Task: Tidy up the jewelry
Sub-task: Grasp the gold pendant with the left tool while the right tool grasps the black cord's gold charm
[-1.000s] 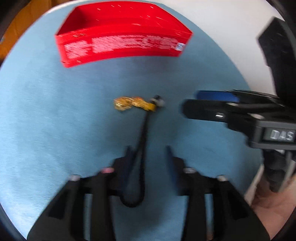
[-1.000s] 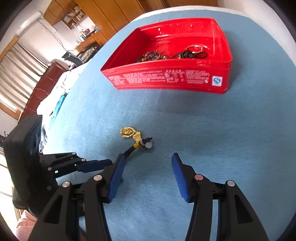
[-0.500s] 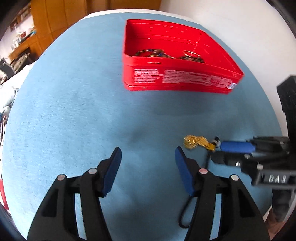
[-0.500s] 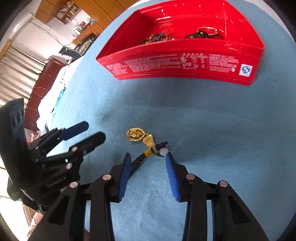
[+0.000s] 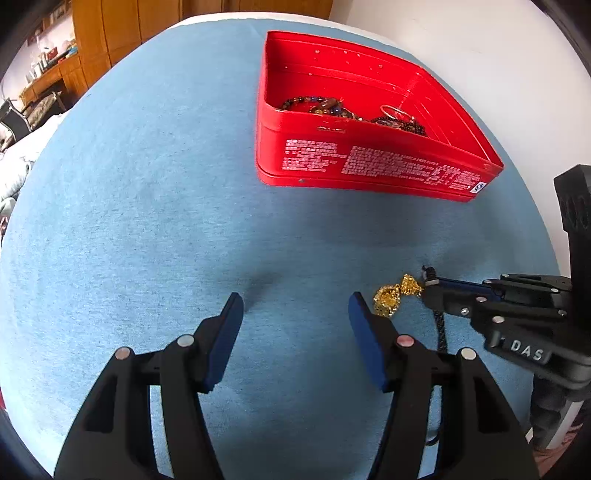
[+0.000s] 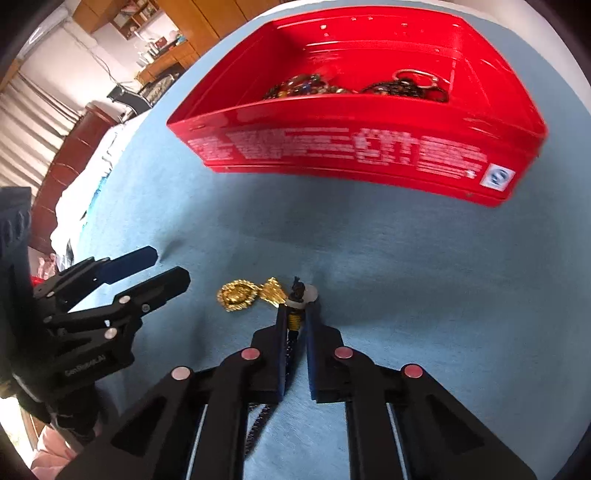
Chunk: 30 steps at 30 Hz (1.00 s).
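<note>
My right gripper [image 6: 296, 325] pinched on necklace [image 6: 293, 319] cord — left gripper [image 5: 295, 332] wide open, empty; bracelets [image 5: 314, 105] already in red tin [image 5: 369, 166], necklace left.

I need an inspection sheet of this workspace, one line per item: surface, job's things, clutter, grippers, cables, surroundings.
Surface: blue cloth, slightly creased near the grippers.
Job's things: red tin, open, holding bead bracelets and a ring; gold pendant on a black cord, lying on the cloth in front of the tin.
Clutter: nothing seen.
Grippers: left gripper open, holding nothing, beside the pendant; right gripper shut on the cord just behind the pendant.
Cables: nothing seen.
Surroundings: wooden cabinets, white wall.
</note>
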Motion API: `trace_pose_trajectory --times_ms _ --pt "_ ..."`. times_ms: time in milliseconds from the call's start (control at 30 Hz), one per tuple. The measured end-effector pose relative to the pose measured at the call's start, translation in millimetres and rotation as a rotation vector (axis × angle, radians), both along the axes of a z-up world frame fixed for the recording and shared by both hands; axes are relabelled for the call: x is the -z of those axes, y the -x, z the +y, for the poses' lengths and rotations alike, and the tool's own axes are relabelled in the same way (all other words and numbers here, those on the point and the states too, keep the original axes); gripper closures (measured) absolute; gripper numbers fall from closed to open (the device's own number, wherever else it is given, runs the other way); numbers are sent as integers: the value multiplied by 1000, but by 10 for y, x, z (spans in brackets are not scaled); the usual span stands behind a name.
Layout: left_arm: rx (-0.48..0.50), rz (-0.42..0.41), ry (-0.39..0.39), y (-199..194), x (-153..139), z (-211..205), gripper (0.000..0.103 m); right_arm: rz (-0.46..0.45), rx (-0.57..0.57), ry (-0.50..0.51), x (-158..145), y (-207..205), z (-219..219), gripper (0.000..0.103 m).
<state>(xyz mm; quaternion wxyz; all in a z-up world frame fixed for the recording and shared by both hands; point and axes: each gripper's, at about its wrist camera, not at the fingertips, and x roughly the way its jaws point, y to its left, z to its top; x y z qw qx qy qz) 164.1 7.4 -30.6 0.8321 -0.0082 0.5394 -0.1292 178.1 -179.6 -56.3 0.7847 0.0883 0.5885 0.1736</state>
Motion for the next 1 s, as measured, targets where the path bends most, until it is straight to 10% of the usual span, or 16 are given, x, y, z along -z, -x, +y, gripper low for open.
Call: trace_pose_trajectory --times_ms 567,1000 --pt "150 5 -76 -117 92 -537 46 12 91 -48 -28 195 -550 94" --pt "228 15 -70 -134 163 -746 83 33 94 -67 14 112 -602 93"
